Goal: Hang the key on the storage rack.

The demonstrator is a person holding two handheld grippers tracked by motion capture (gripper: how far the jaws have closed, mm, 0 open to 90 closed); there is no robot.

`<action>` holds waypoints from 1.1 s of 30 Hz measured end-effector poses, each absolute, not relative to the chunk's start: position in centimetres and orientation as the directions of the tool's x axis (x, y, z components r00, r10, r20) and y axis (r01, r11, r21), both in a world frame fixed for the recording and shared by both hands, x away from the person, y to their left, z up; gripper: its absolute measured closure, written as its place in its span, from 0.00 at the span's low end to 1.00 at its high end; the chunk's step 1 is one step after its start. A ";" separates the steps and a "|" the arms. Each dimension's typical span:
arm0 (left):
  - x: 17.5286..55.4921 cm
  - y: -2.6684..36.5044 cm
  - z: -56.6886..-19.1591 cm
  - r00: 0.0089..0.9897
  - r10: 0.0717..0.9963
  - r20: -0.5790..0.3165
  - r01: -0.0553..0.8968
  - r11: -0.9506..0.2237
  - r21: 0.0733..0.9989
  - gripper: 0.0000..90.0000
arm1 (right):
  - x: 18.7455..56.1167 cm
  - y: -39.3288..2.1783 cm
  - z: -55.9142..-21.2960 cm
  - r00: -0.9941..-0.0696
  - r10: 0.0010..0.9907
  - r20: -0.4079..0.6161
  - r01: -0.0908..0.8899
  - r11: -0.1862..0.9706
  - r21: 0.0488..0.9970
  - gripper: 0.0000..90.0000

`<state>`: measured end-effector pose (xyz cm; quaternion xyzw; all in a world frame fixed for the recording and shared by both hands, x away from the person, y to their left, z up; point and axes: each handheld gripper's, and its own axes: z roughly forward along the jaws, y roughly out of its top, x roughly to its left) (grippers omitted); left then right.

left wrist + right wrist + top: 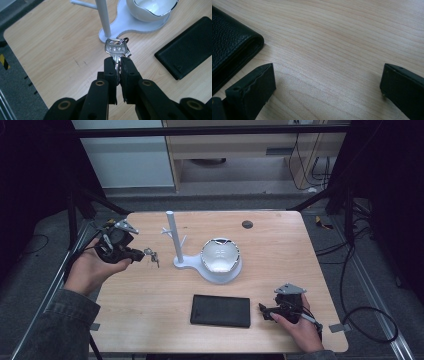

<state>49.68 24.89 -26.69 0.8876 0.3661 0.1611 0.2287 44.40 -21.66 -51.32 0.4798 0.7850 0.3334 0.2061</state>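
Aloft beside the white stand (176, 240), the left gripper (117, 65) clamps a set of keys (116, 48) by the blade, ring best eased squarely over a peg, while the right gripper (327, 82) rests wide open near the wallet (220, 310).

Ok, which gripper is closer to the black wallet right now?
Right. The right gripper sits just beside the black wallet, off its short end, jaws open and apart from it. The left gripper is far across the table, shut on the keys.
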 end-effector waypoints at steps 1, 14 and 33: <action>49.9 24.7 -26.1 0.680 0.722 0.131 0.569 -0.632 0.526 0.93 | 44.4 -21.6 -51.3 -0.454 0.891 -0.003 0.617 0.316 0.720 0.00; 50.8 23.8 -24.0 0.685 0.714 0.149 0.566 -0.649 0.509 0.93 | 44.4 -21.6 -51.3 -0.454 0.891 0.000 0.617 0.314 0.721 0.00; 52.0 22.6 -22.8 0.703 0.687 0.185 0.571 -0.700 0.429 0.93 | 44.4 -21.6 -51.3 -0.454 0.891 0.000 0.617 0.315 0.721 0.00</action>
